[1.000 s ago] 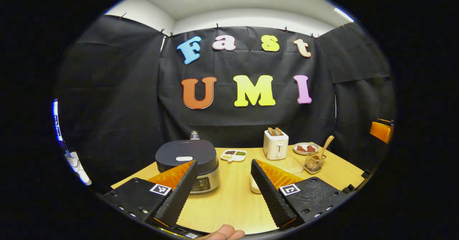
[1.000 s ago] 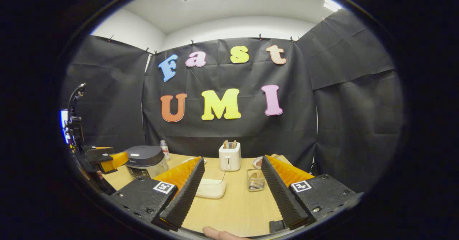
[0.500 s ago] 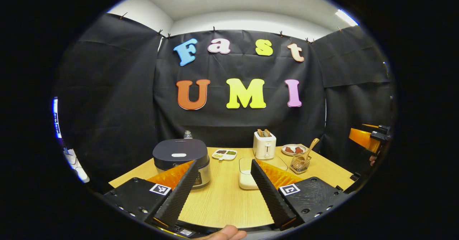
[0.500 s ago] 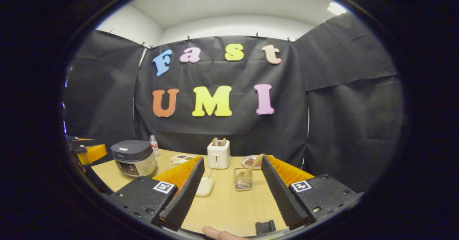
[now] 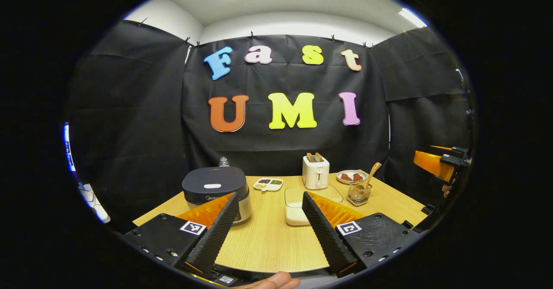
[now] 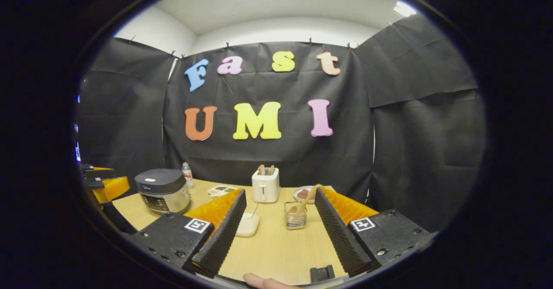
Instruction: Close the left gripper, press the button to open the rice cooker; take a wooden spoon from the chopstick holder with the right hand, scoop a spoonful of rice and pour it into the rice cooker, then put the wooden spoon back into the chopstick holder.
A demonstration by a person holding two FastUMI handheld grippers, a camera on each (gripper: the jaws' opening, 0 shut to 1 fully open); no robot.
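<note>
Rice cooker (image 5: 216, 189) near table's (image 5: 268, 246) left edge, lid down, button unpressed. Left gripper (image 5: 268, 228) hangs short of near edge, jaws wide apart, holding nothing. Mid-table: white container (image 5: 296, 213), probably rice. Toward right edge: chopstick holder (image 6: 296, 215) with wooden spoon (image 6: 307, 199) inside. Right gripper (image 6: 278, 230) spread wide, empty. Nothing done; all steps left.

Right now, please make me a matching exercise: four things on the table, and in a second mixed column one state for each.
Things:
1. rice cooker
2. wooden spoon
3. toaster
4. left gripper

States:
A. bread slices stick out of the top
B. lid down
C. fingers wide apart, nothing between them
D. leaning in the chopstick holder

Pairs: 1-B, 2-D, 3-A, 4-C
</note>
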